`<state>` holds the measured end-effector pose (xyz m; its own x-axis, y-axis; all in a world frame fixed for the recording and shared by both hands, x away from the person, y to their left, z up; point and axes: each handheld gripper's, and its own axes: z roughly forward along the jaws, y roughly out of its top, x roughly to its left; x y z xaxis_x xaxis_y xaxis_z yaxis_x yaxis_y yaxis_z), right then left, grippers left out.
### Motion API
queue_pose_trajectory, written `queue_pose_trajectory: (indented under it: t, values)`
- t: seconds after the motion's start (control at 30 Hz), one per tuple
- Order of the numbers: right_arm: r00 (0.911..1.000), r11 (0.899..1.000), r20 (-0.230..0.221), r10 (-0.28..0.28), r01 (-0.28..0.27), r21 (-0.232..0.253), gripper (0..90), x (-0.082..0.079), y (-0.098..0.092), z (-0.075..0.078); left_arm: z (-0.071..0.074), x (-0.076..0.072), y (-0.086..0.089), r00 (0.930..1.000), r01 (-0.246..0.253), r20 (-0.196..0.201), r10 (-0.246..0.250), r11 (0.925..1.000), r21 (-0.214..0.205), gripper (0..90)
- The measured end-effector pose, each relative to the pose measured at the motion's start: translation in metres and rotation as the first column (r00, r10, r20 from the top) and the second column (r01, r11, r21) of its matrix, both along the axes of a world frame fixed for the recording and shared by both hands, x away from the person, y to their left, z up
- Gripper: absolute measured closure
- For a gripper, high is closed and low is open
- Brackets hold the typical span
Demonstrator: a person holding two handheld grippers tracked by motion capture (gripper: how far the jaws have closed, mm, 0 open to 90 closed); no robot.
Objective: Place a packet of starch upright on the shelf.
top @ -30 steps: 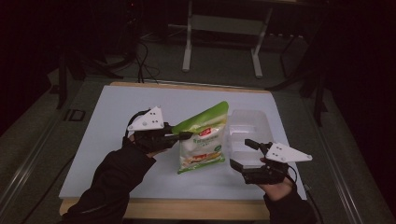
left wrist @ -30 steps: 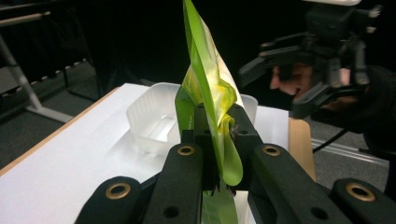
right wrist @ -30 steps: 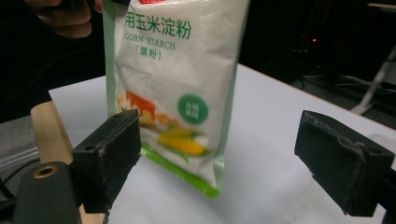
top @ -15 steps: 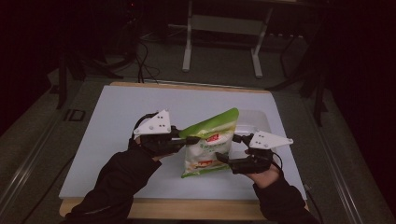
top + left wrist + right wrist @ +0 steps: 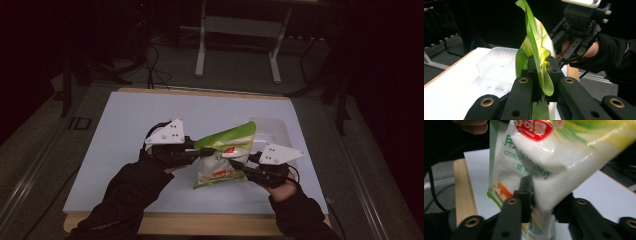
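Dimly lit workroom with a white-topped work table, seen from above.

The rectangular white table top point(image 5: 125, 130) has a pale wooden edge strip point(image 5: 200, 223) along its near side and another along its far side. The table stands on a grey-green floor point(image 5: 30, 165) that darkens toward the room's edges. Beyond the table stands a light grey metal frame stand with two splayed legs point(image 5: 237, 45), and black cables point(image 5: 152, 62) trail across the floor near its left foot. A dark frame leg point(image 5: 66, 80) rises at the left; a further dark upright point(image 5: 342, 100) stands at the right. The far background is black, and light falls mainly on the table top.
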<state>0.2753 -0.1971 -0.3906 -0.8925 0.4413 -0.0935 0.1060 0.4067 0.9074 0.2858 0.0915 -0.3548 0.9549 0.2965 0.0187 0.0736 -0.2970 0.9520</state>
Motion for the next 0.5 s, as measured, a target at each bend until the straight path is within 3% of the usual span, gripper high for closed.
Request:
queue_pose_trajectory:
  t: [0.07,0.5]
  values:
    - [1.0,1.0,0.005,-0.002,0.002,-0.014,77.7,-0.0016,0.0019,-0.0001,-0.0014,0.0008,0.0009,1.0,0.002,-0.008,-0.002,1.0,-0.001,85.8]
    - [0.9984,0.999,-0.056,0.004,-0.001,0.045,82.3,-0.0013,-0.0013,0.0052,-0.0024,0.007,0.0082,0.9992,0.019,-0.036,-0.02,0.9991,-0.039,84.4]
